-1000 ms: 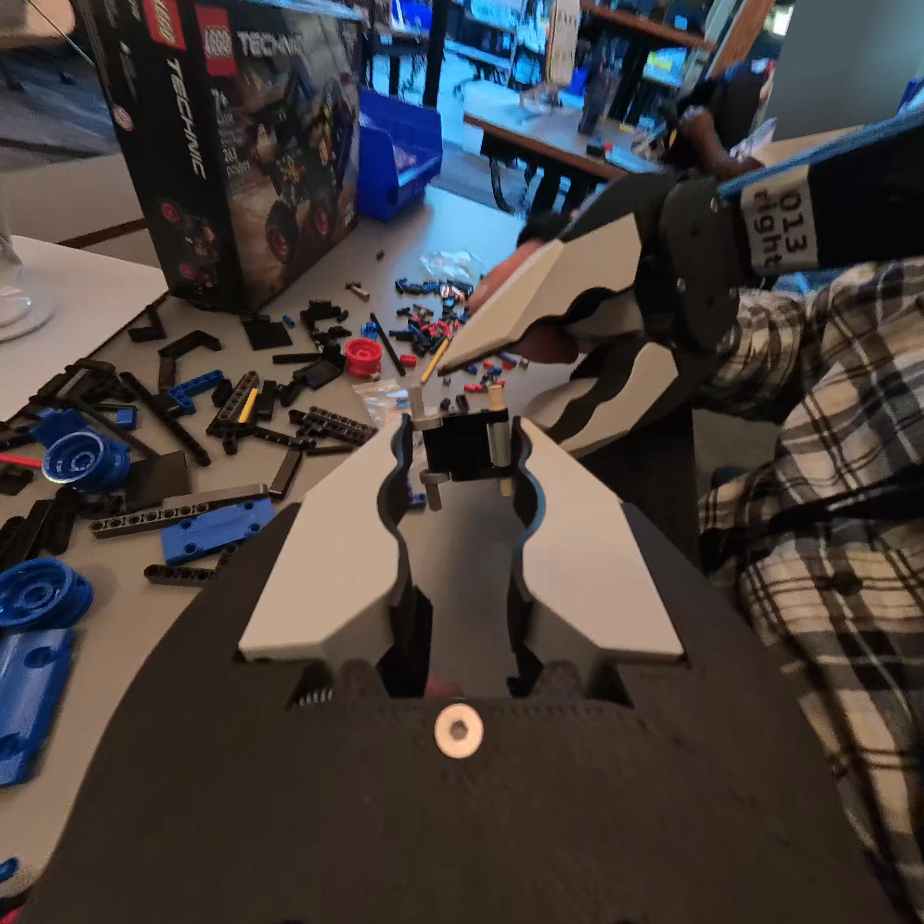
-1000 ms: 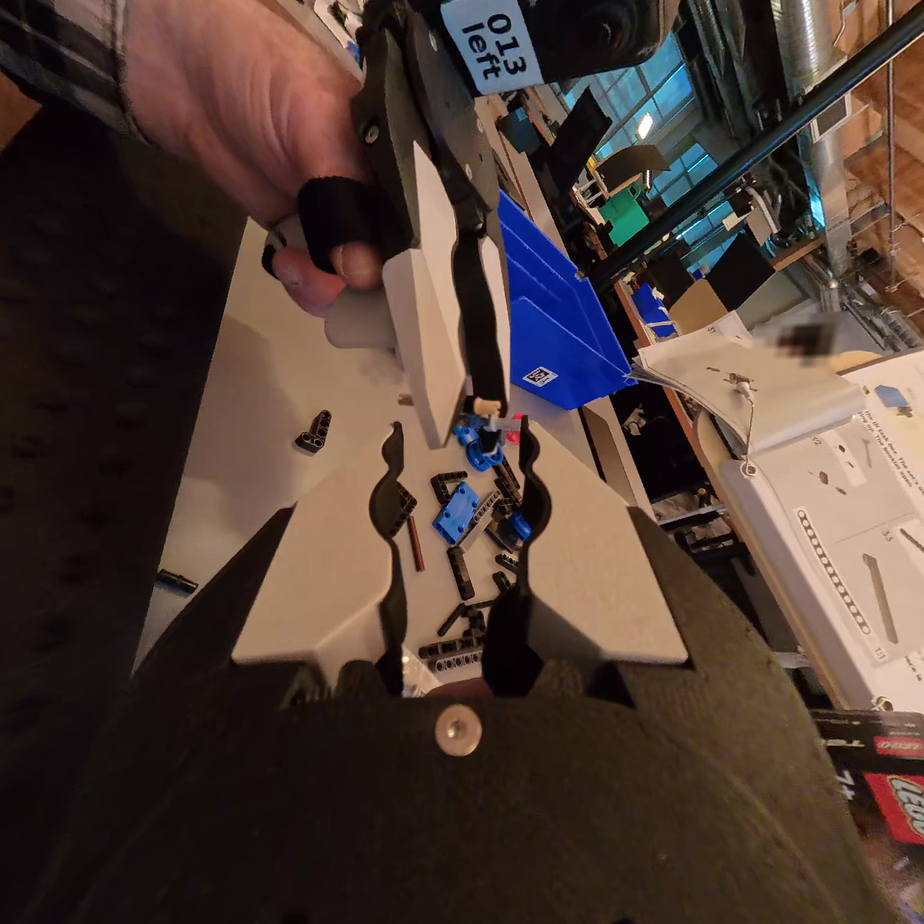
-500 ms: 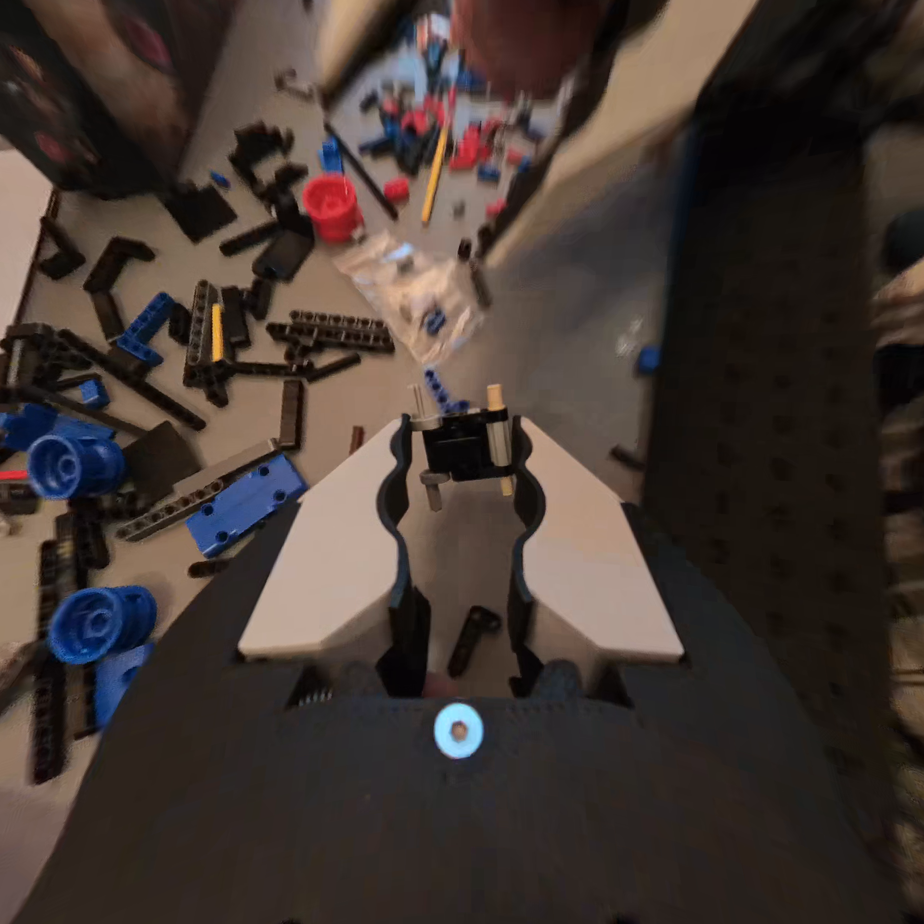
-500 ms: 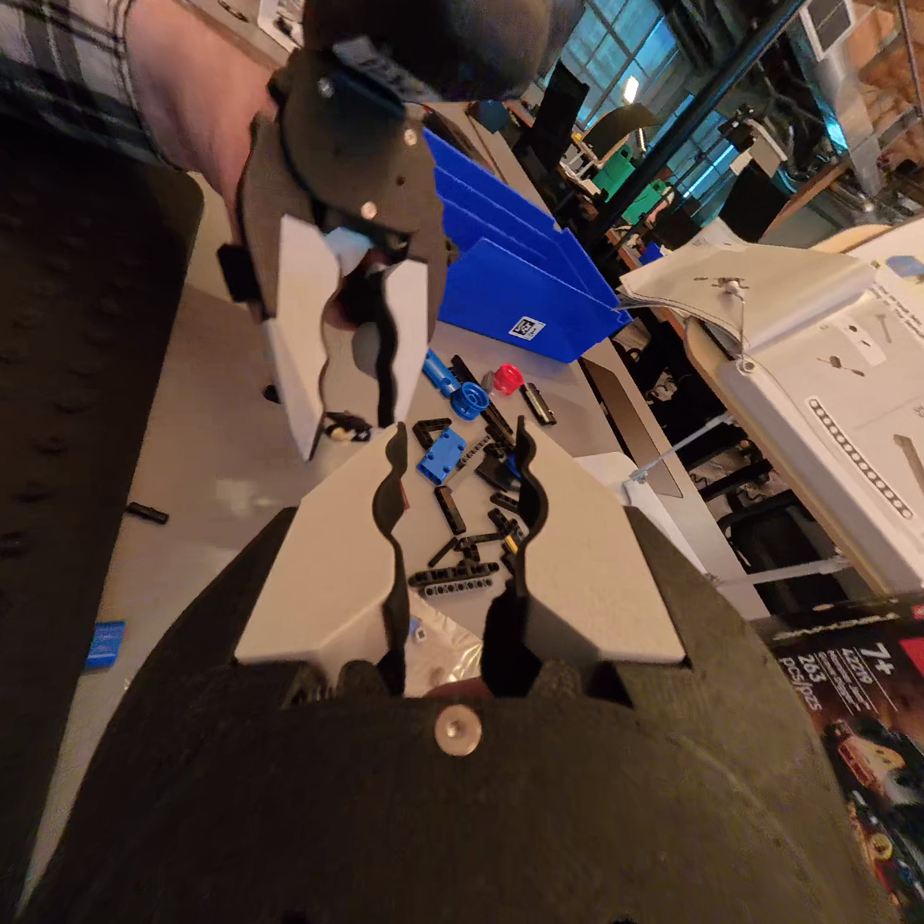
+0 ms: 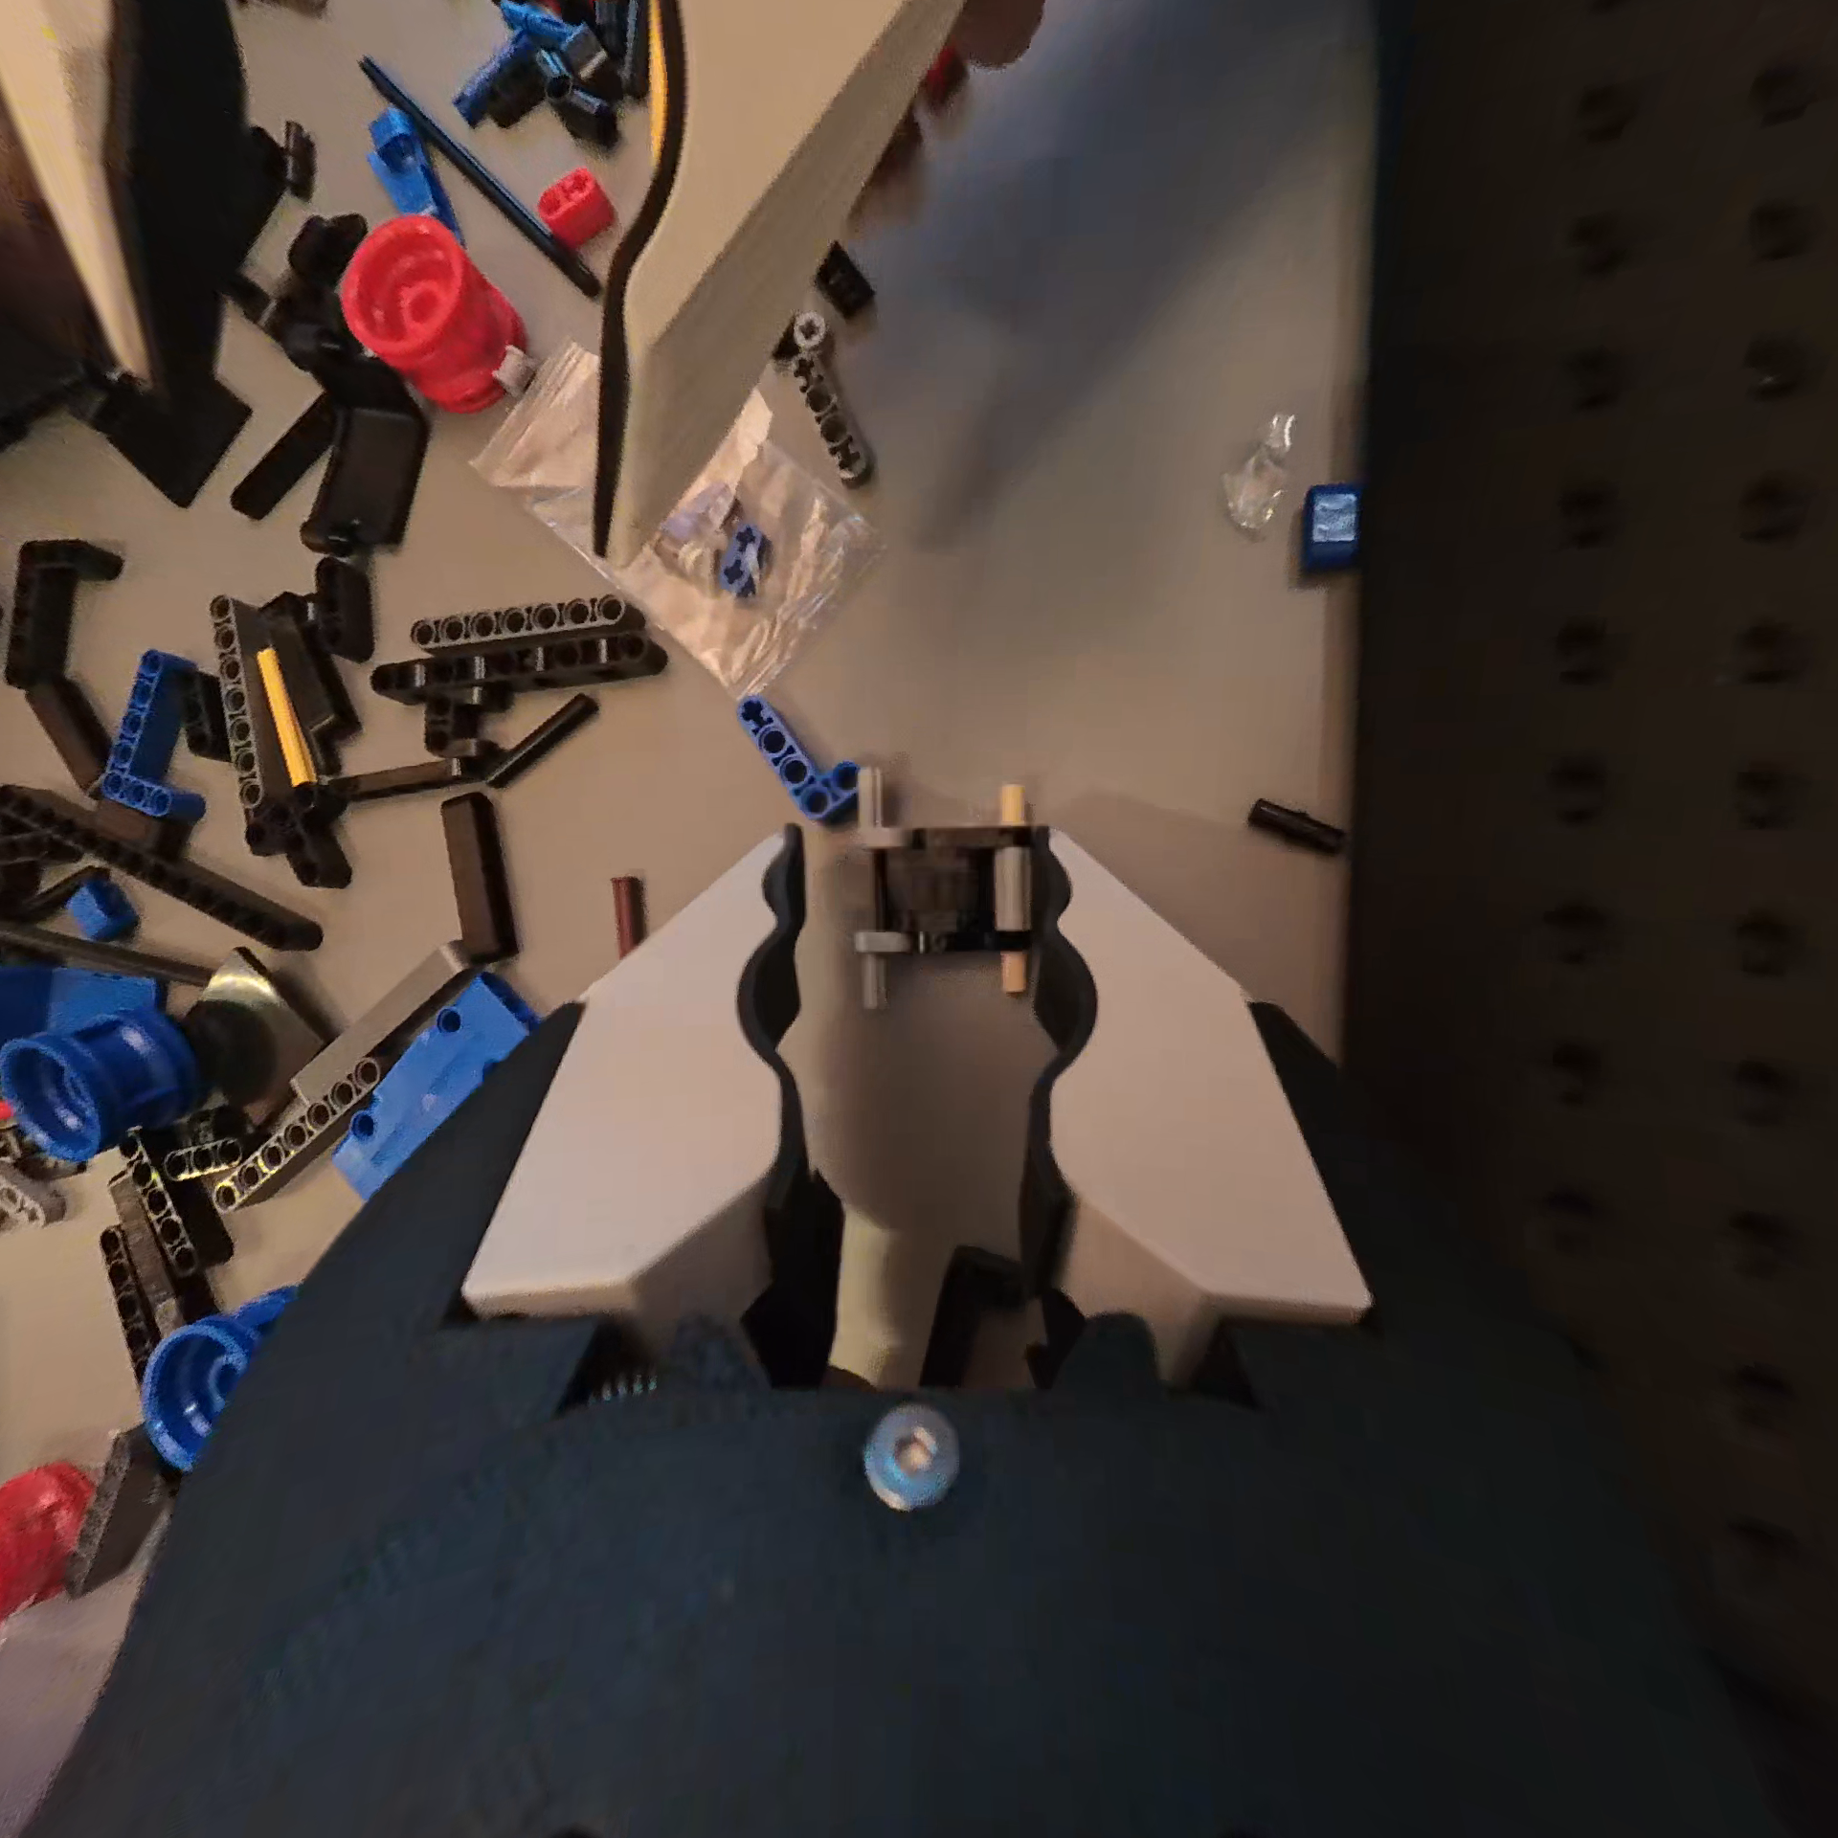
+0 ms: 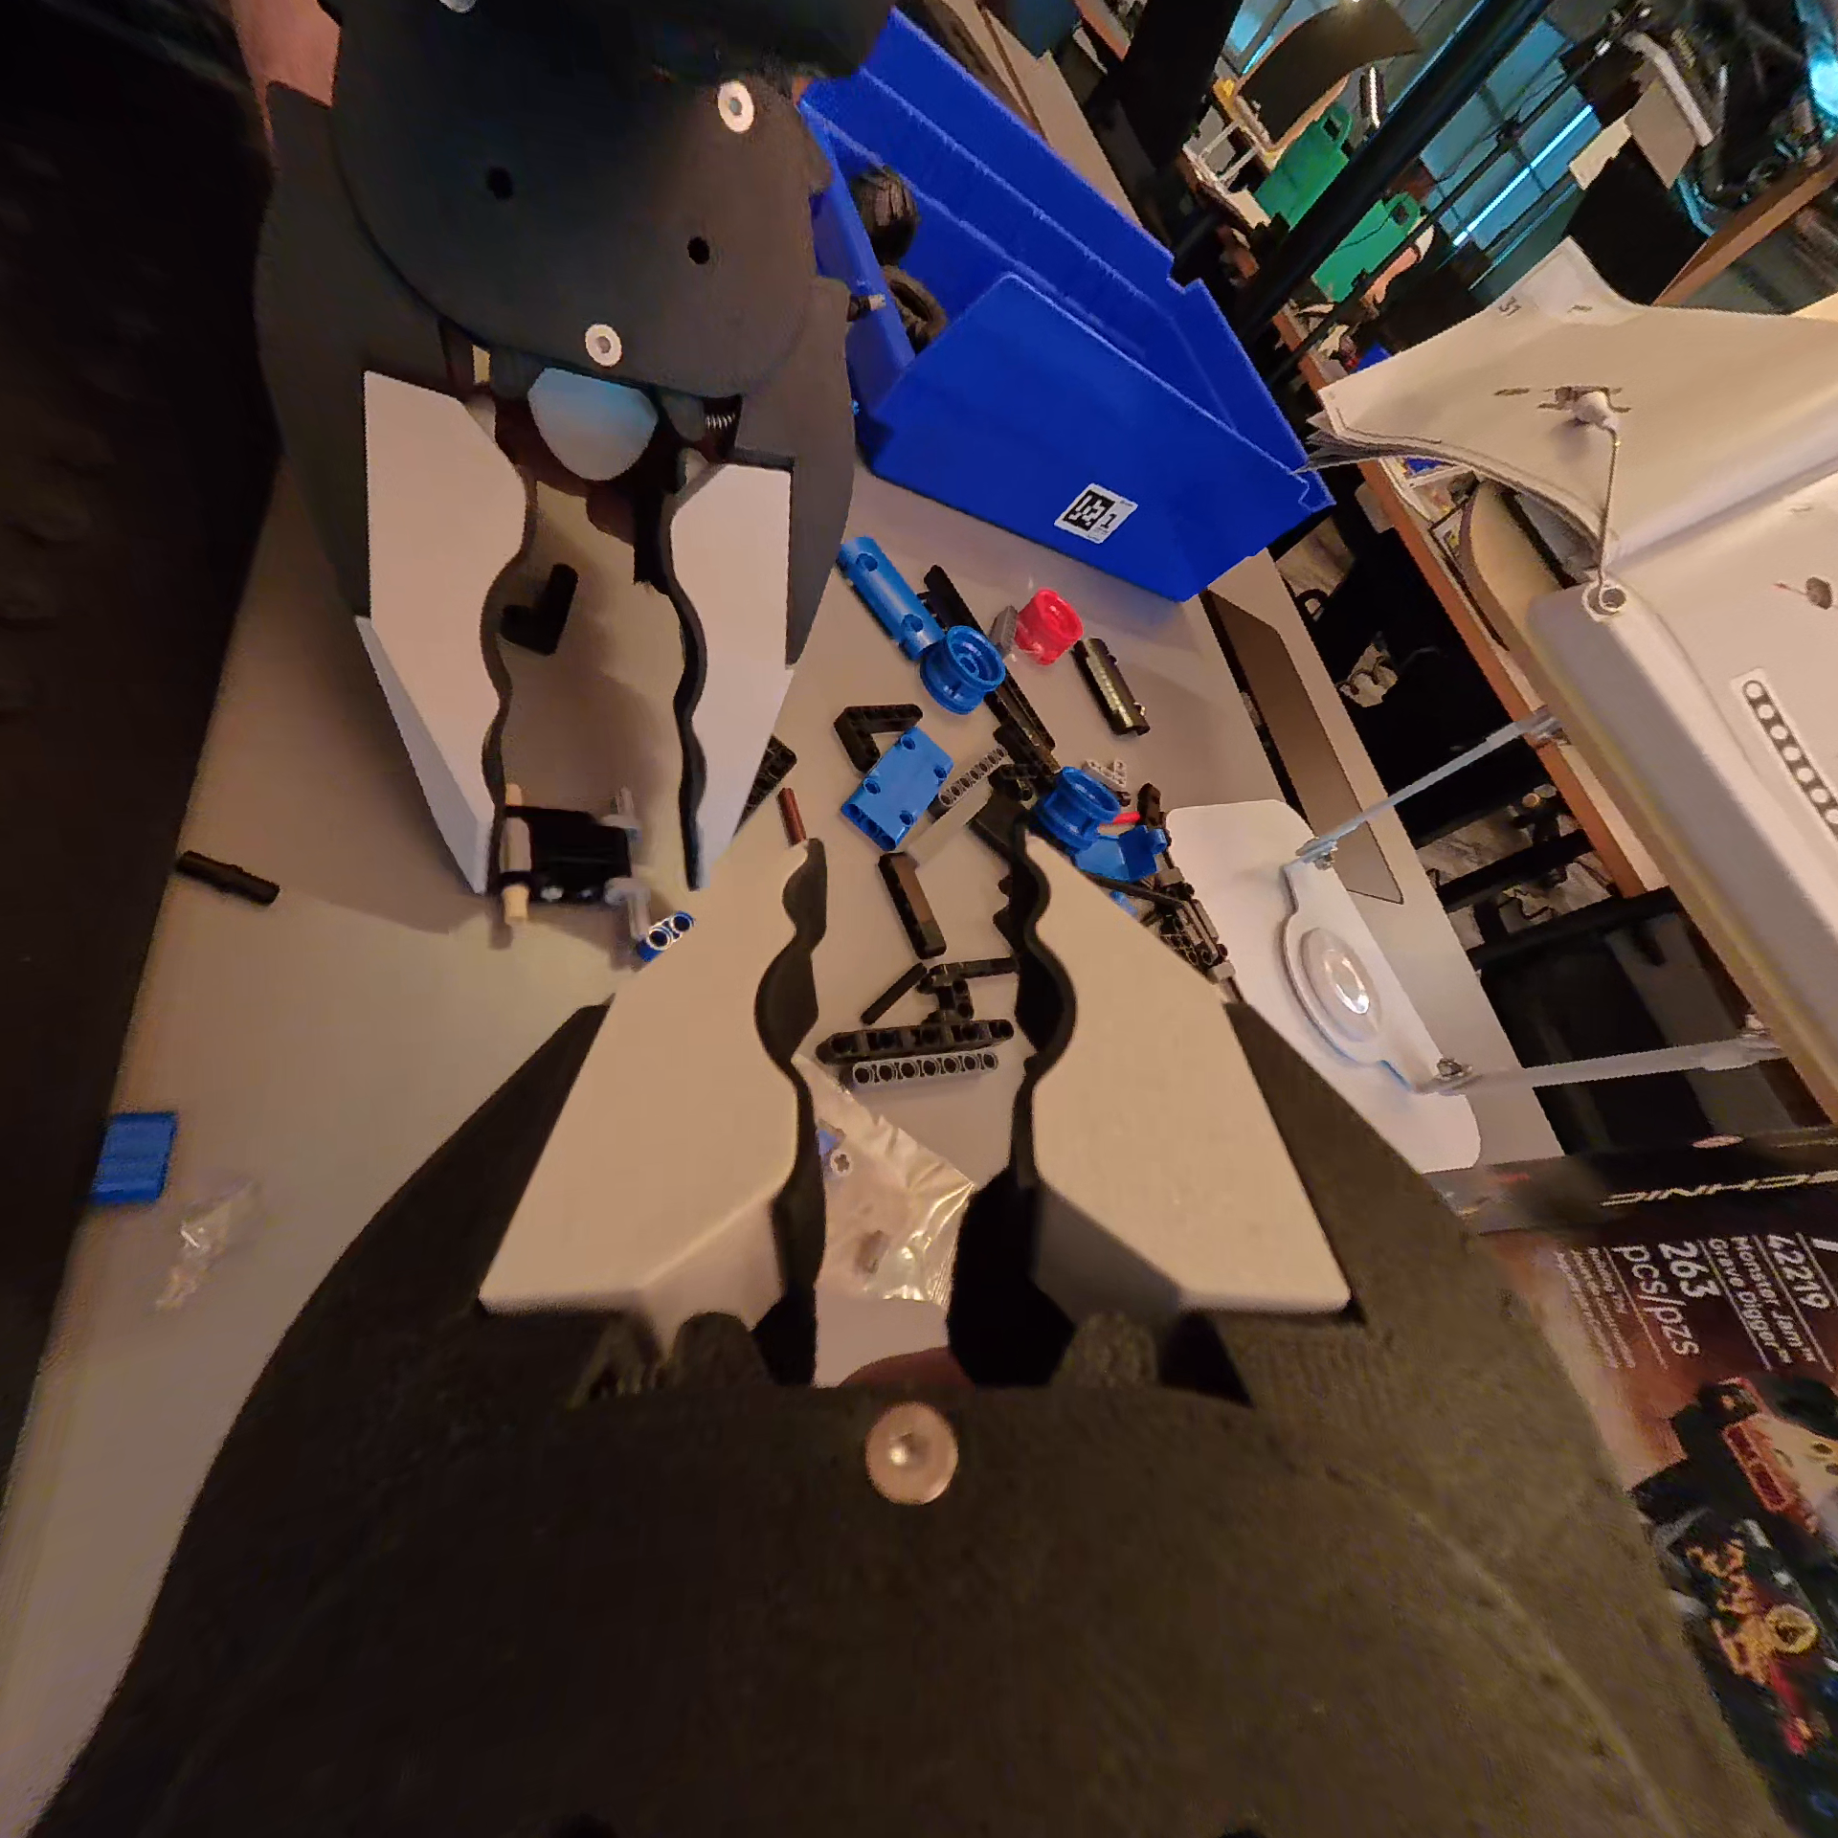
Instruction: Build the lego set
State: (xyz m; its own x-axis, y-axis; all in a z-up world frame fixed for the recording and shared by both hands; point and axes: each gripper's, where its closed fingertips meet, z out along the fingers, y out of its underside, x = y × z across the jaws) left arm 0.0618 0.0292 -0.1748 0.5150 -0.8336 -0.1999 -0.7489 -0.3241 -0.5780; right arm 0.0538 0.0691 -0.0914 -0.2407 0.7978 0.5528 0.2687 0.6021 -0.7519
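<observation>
Two grippers had parted: your left gripper [image 5: 920,845], now low beside the blue L-shaped beam [image 5: 793,760], gripped the small black pinned lego assembly [image 5: 940,888], while your right gripper [image 6: 920,875] hung open and empty, free to fetch parts.

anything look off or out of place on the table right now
Mostly a normal spread of loose parts. Two strays: a blue piece and a crumpled clear wrapper lie apart from the main pile, near the table's dark edge. The left gripper holds the small black assembly squarely; nothing looks broken.
</observation>
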